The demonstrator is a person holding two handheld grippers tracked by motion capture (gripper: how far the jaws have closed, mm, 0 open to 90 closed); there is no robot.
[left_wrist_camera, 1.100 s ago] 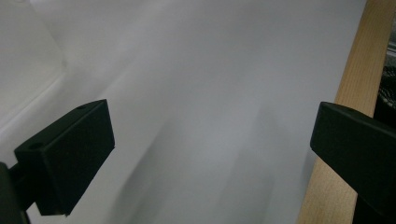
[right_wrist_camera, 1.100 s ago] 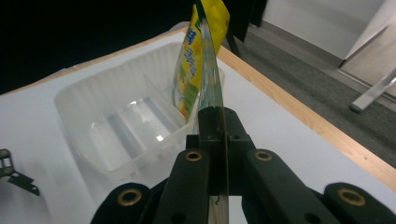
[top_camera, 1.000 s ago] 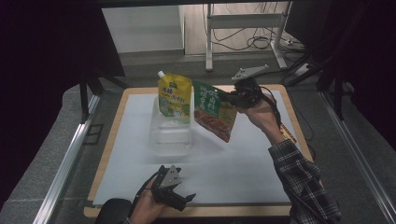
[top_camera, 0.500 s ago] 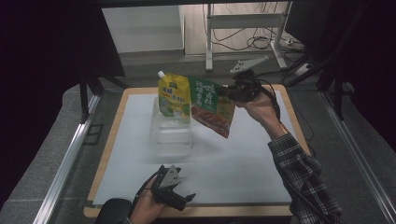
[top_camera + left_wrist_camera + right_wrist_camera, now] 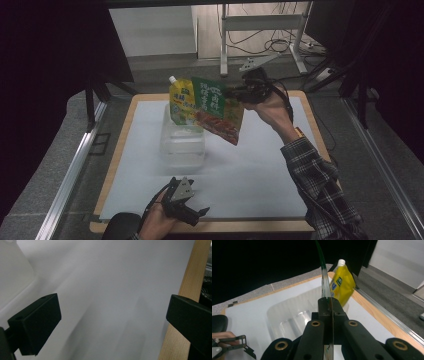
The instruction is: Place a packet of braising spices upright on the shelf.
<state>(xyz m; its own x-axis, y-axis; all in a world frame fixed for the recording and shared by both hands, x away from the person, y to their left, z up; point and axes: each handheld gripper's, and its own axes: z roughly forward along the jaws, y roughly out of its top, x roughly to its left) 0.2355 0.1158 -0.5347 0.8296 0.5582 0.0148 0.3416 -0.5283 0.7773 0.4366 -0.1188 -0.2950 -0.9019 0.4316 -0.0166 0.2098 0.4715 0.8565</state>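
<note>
The green pouch (image 5: 217, 110) is glossy printed film, as is the yellow spouted pouch (image 5: 183, 102) at its nine o'clock. The tub (image 5: 182, 145) is clear ribbed plastic. The worktop (image 5: 250, 170) is matt white sheet with a pale wood rim. The jaws are matt black plastic.

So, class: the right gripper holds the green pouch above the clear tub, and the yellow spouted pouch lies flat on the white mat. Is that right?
Not quite. The yellow spouted pouch stands in the clear tub, as the high view shows. The right gripper does hold the green pouch above it.

Plaid sleeve (image 5: 320, 185); black claw (image 5: 328, 306) with brass-ringed screws.
</note>
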